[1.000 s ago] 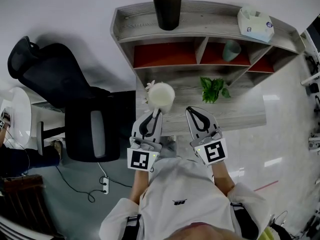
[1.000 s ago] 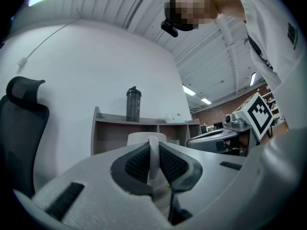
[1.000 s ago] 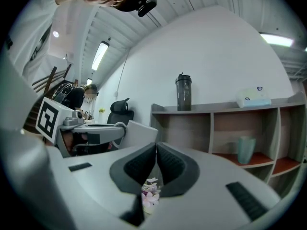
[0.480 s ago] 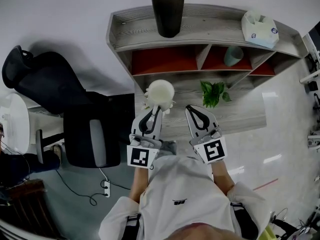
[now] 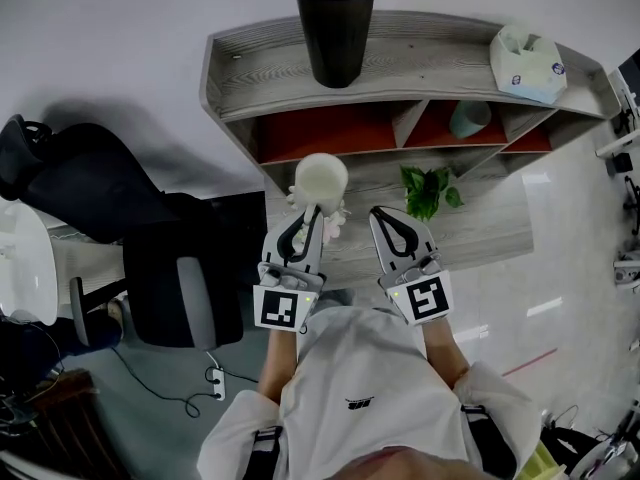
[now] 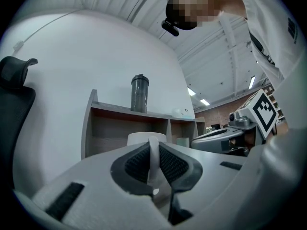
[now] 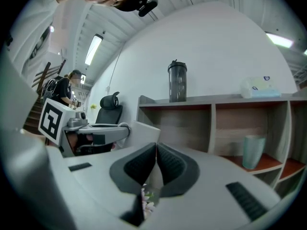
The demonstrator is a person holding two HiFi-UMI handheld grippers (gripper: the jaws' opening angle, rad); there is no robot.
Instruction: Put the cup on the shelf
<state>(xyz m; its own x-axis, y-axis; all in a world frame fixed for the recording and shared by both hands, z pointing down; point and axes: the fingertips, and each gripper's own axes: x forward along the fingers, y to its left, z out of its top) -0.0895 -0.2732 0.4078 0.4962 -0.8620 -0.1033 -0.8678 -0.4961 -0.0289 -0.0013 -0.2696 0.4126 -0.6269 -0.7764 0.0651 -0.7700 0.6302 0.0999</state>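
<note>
A white cup [image 5: 320, 179] hangs in the air in front of the grey wooden shelf [image 5: 255, 68], level with its left red-backed compartment [image 5: 325, 130]. My left gripper [image 5: 310, 218] is shut on the cup's wall. In the left gripper view the cup's rim [image 6: 152, 150] is pinched between the dark pads [image 6: 135, 165], and the shelf [image 6: 125, 124] lies ahead. My right gripper [image 5: 386, 216] stays beside it on the right, shut and holding nothing, as the right gripper view [image 7: 156, 169] also shows.
A black tumbler [image 5: 333, 23] and a tissue box [image 5: 528, 50] stand on the shelf's top. A teal cup [image 5: 468, 118] sits in a right compartment. A green plant [image 5: 426, 185] and pale flowers [image 5: 332, 225] lie on the desk. A black office chair [image 5: 150, 238] stands at the left.
The left gripper has carried the cup forward, from over the desk towards the shelf's left compartment. The right gripper has kept its place beside it.
</note>
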